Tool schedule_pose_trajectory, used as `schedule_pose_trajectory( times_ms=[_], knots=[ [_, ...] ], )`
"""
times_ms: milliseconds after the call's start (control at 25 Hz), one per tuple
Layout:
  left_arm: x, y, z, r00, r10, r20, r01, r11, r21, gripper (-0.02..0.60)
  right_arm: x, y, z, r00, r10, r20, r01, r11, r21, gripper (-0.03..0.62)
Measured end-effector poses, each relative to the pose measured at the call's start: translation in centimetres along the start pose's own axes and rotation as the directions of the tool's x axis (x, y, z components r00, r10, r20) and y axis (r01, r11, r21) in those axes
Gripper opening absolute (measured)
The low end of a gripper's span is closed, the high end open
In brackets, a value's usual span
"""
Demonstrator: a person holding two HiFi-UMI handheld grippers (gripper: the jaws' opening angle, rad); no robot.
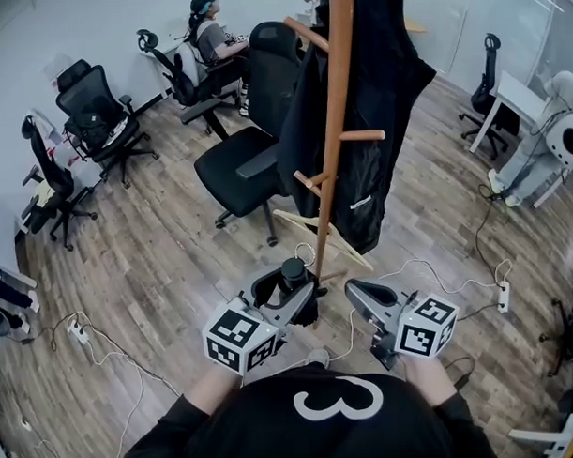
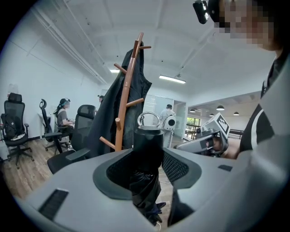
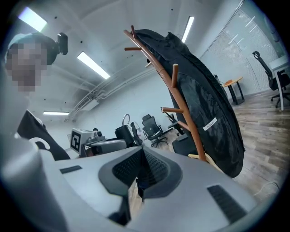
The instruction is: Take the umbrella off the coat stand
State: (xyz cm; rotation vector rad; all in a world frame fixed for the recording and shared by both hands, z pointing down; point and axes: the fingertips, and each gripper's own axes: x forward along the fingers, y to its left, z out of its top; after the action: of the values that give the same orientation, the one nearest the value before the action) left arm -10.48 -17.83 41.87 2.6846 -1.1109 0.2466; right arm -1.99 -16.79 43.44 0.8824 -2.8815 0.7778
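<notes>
A folded black umbrella stands upright between the jaws of my left gripper, which is shut on it just below the handle. The handle's metal ring sticks up above the jaws. From the head view the umbrella and left gripper are low beside the wooden coat stand, apart from its pegs. My right gripper is to the right of the pole, shut, with nothing in it. In the right gripper view its jaws meet, and the umbrella shows at the left.
A long black coat hangs on the stand, and a pale hanger sits low on it. A black office chair stands just behind the stand, with more chairs and a seated person farther back. Cables cross the wooden floor.
</notes>
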Motion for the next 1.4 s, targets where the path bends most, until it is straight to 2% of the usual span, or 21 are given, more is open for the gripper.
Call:
schedule_pose_trajectory(
  times_ms=[640, 1400],
  knots=[
    [-7.3, -7.6, -2.1, 0.999, -0.047, 0.002, 0.047, 0.999, 0.000, 0.207, -5.1, 7.5, -3.8, 0.999, 0.003, 0.054, -0.003, 1.000, -0.007, 0.026],
    [-12.7, -15.9, -3.9, 0.996, -0.087, 0.018, 0.087, 0.996, 0.012, 0.207, -12.3, 13.7, -6.7, 0.996, -0.015, 0.084, 0.020, 0.999, -0.050, 0.026]
  ],
)
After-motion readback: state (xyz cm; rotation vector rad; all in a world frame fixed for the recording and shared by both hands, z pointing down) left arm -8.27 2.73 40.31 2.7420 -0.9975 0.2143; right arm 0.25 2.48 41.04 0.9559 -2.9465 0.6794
